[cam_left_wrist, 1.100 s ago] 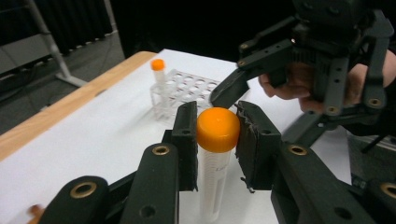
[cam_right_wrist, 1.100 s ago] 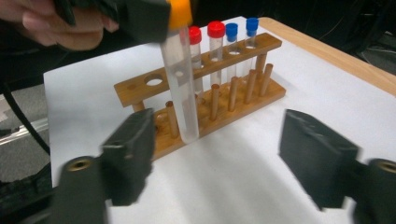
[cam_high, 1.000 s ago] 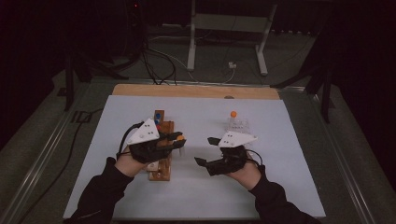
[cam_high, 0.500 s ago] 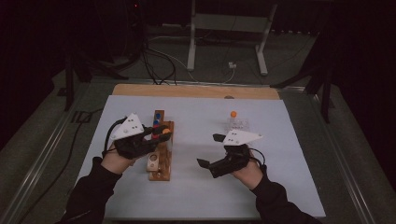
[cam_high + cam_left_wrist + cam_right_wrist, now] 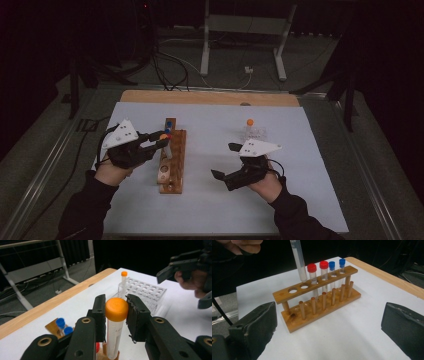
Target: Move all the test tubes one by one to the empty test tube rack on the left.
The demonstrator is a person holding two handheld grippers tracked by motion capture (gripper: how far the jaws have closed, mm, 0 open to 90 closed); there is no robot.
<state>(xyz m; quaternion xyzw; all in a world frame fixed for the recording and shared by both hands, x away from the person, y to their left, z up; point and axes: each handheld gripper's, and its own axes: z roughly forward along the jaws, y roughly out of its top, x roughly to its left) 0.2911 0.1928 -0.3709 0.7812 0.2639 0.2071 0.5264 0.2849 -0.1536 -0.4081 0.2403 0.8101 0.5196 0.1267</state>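
Left claw clenched on orange-capped tube, held upright, tip just above wooden rack. Clear plastic rack lies across desk, nearer right claw, which hangs released, jaws just opened, nothing between them.

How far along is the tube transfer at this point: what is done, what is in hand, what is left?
Done: one orange-capped tube stands in the clear rack. In hand: the left gripper is shut on a second orange-capped tube, lifted above the wooden rack. The right gripper is open, holding nothing. Left: probably carrying this tube over; two red-capped tubes and two blue-capped tubes remain in the wooden rack.
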